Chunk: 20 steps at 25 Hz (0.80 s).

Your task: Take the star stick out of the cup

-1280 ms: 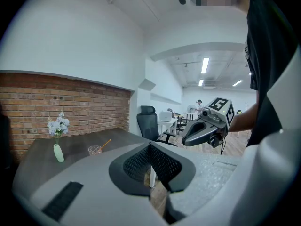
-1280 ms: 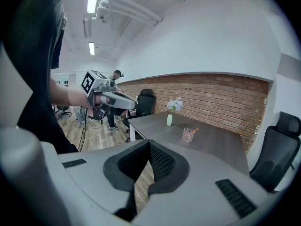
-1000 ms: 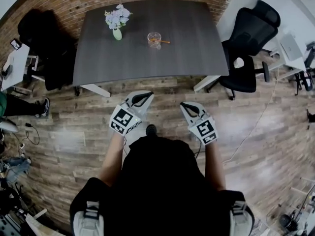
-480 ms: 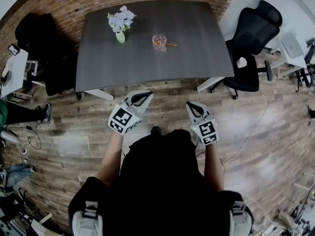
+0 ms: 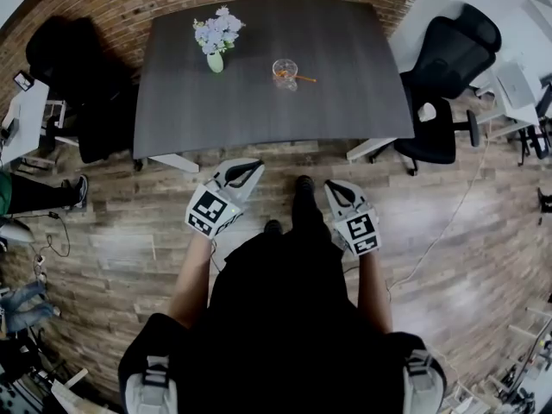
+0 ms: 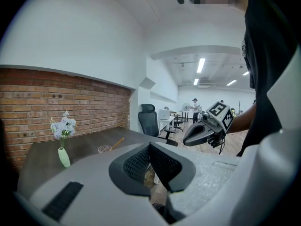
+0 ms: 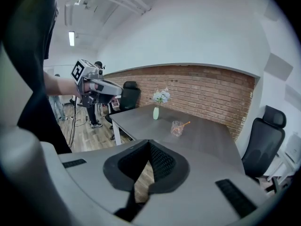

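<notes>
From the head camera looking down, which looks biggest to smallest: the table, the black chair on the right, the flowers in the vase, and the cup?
1. table
2. black chair on the right
3. flowers in their vase
4. cup, which looks smallest, even with its stick.

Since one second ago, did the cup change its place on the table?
No. The cup keeps its place right of the vase on the table; both drift slightly rightward together in the head view, so the camera shifted, not the cup.
</notes>
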Tool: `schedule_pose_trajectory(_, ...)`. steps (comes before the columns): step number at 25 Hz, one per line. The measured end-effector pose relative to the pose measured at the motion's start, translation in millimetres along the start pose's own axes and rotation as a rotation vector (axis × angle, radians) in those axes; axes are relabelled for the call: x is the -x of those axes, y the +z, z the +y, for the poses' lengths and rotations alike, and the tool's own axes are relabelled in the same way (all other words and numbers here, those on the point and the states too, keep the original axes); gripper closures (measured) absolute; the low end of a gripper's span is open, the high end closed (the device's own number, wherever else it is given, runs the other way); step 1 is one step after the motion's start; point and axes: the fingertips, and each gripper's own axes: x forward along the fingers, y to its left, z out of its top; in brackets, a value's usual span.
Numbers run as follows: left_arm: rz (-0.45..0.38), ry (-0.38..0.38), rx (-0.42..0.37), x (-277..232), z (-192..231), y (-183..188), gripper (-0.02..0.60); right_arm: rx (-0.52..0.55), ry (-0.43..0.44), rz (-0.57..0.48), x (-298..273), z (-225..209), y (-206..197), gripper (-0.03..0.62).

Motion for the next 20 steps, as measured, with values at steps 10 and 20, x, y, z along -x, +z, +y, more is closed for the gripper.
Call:
schedule_pose_trajectory(10, -0.008, 0.030, 0.009, -14, 25, 9, 0.580, 0.120, 0.010, -0.042, -23, -21, 26, 0.595)
schedule_pose_trajectory(20, 0.022, 0.088, 0.033, -48, 58, 14, 0.580, 0.136, 0.036, -0.023, -63, -76, 33, 0.595)
